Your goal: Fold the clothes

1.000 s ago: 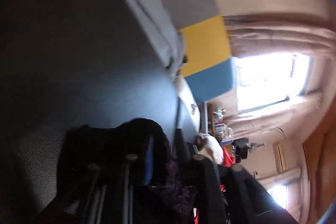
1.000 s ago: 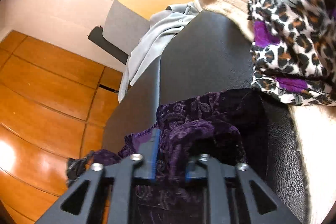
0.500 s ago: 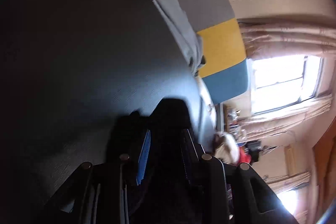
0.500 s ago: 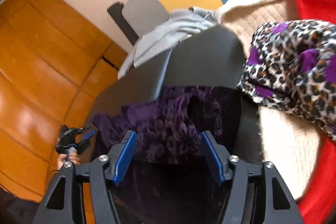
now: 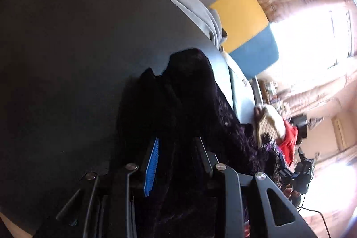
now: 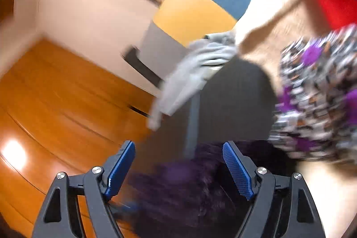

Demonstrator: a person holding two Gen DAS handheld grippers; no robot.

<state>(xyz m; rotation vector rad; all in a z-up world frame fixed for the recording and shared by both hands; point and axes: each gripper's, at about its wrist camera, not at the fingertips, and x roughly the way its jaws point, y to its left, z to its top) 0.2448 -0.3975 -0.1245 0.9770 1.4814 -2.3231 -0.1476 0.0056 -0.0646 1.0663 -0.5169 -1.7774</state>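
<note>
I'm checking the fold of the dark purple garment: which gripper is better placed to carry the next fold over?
Left, probably. The left gripper is shut on the purple garment. The right gripper is opening, its pads clear of the cloth beneath, so it would have to regrasp first.

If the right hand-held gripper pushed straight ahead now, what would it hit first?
Most likely the dark purple garment lying just beyond its opening jaws, then the dark tabletop under it. The blur makes depth uncertain.

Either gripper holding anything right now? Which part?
Left gripper is shut on a bunched fold of the dark purple garment; which part cannot be told. Right gripper is opening, its pads clear of the garment: it holds nothing.
</note>
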